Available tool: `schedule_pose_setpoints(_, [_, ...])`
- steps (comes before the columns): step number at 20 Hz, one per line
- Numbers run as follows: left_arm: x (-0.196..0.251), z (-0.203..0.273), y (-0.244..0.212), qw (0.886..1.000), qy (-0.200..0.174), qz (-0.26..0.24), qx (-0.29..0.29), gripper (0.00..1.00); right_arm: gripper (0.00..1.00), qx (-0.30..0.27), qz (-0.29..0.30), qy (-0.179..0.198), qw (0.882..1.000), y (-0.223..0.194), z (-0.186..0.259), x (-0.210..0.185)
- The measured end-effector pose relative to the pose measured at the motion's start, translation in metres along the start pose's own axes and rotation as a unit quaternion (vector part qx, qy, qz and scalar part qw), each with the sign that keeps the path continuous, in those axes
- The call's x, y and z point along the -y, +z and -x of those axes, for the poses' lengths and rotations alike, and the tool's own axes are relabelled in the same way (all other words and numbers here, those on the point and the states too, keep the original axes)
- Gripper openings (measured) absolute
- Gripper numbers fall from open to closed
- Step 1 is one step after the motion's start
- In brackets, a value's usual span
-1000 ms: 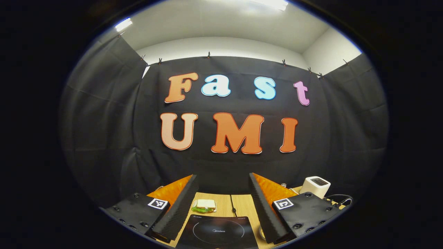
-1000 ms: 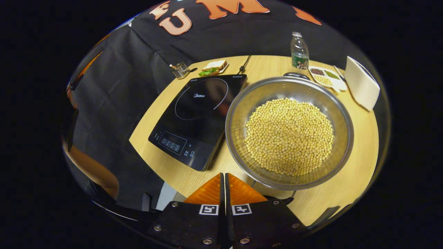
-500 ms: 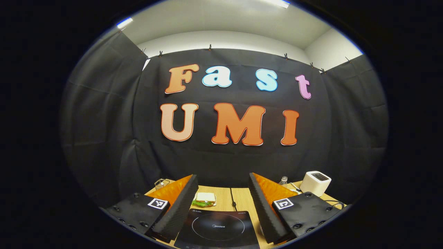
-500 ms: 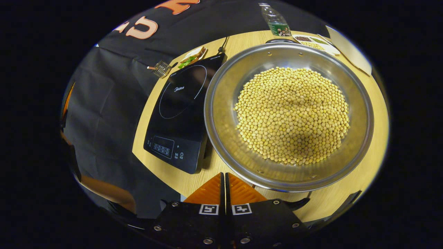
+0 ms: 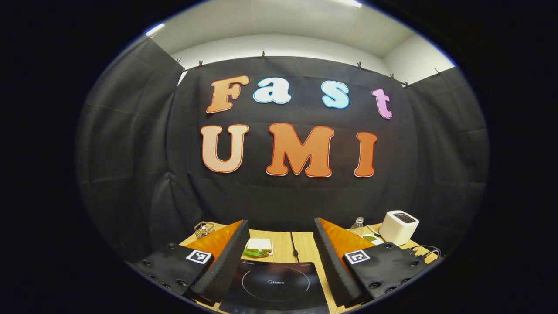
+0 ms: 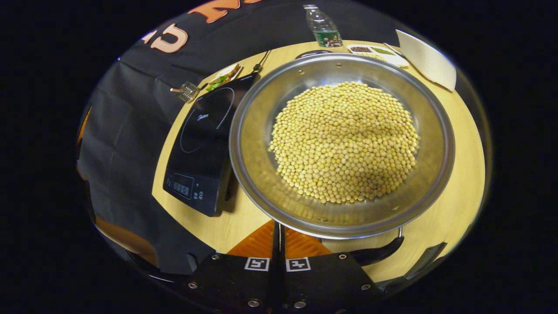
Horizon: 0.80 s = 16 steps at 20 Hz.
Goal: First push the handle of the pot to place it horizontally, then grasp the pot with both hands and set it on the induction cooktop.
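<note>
A steel pot (image 6: pixel 255 148) heaped with yellow soybeans (image 6: pixel 344 139) stands on the wooden table (image 6: pixel 457 174), just right of the black induction cooktop (image 6: pixel 202 135). Its black near handle (image 6: pixel 377 254) pokes out below the rim at the lower right, and a far handle (image 6: pixel 311 53) shows past the back rim. My right gripper (image 6: pixel 279 226) is shut with nothing between its fingers, and its tips sit at the pot's near rim, left of the near handle. My left gripper (image 5: pixel 279 253) is open above the cooktop (image 5: pixel 274 285), holding nothing.
A sandwich plate (image 5: pixel 258 248), a wire basket (image 5: pixel 203 229), a water bottle (image 6: pixel 322 28), a tray of small dishes (image 6: pixel 375 50) and a white toaster (image 6: pixel 425 59) line the table's far side. A person's arm (image 6: pixel 126 237) shows at the lower left.
My right gripper has moved in toward the pot's near rim; the pot looms larger and its near handle has come into view. The left gripper view dips slightly, showing more table.
</note>
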<state>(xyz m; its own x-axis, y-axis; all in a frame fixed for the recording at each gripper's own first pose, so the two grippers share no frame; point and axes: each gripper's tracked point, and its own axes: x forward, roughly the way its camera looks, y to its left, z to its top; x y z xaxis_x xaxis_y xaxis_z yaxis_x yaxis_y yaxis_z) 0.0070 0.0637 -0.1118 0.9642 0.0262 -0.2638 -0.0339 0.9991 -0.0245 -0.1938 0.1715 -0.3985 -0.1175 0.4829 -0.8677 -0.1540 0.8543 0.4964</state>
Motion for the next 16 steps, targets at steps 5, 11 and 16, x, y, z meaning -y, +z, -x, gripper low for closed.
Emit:
schedule_pose_setpoints(5, [0.005, -0.002, -0.01, 1.0, -0.005, 0.003, -0.008, 0.96, 0.0, 0.023, 0.043, -0.064, 0.997, 0.003, 0.012, 0.042])
schedule_pose_setpoints(11, [0.011, -0.008, -0.026, 1.0, -0.009, -0.001, -0.029, 0.94, 0.0, 0.021, 0.034, -0.098, 0.994, 0.01, 0.018, 0.08])
schedule_pose_setpoints(16, [0.011, -0.011, -0.029, 0.999, -0.009, -0.011, -0.031, 0.93, 0.0, 0.025, 0.012, -0.121, 0.992, 0.021, 0.026, 0.11])
